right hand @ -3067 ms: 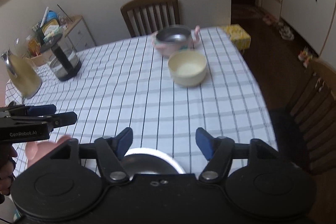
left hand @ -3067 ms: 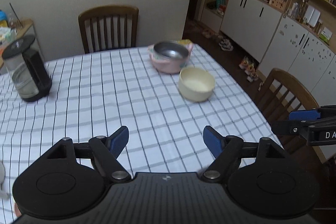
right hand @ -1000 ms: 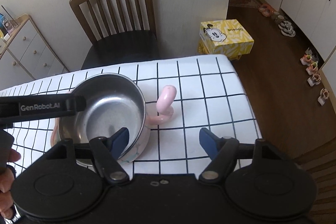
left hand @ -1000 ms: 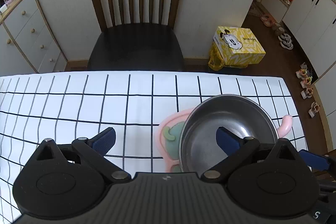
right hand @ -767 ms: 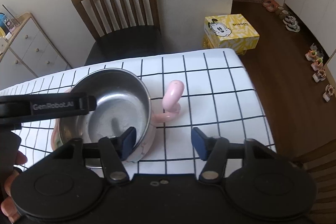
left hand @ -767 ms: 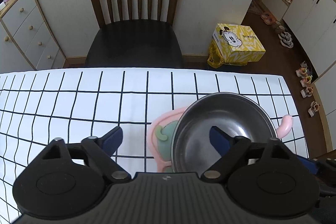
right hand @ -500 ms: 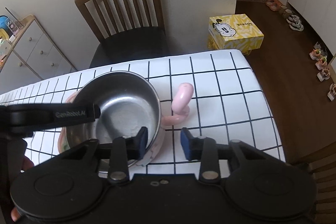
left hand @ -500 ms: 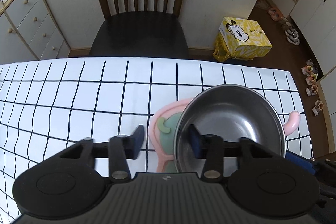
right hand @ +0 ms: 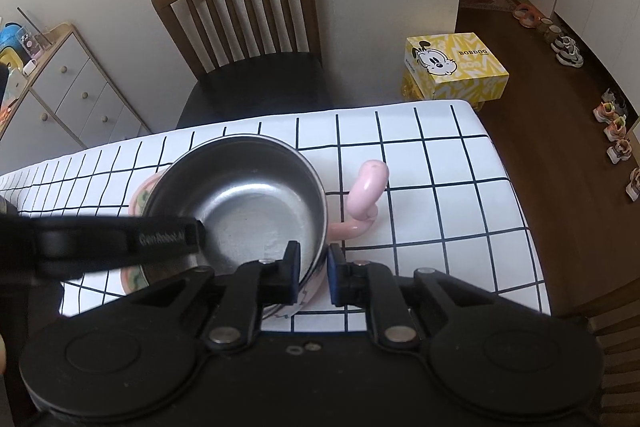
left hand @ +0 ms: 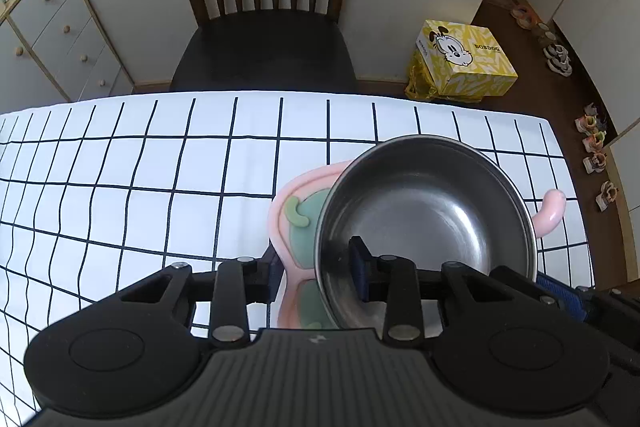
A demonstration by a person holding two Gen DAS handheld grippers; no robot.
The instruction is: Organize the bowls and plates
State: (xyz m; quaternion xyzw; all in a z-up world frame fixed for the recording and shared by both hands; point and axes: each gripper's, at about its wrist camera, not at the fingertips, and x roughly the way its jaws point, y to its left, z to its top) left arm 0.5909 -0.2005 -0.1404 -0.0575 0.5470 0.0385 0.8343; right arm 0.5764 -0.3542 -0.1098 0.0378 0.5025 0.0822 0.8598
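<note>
While both claws pinch the steel bowl (left hand: 428,211) rim, left claw (left hand: 314,277) clamps its left side, right claw (right hand: 313,271) its near-right edge; bowl sits on pink plate (left hand: 298,223), far-right desk (left hand: 160,163) corner.

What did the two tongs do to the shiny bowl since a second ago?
Both tongs closed. The left tongs now pinch the metal bowl's near rim, and the right tongs pinch its rim on the other side. The bowl still sits in the pink dish on the checked tablecloth.
</note>
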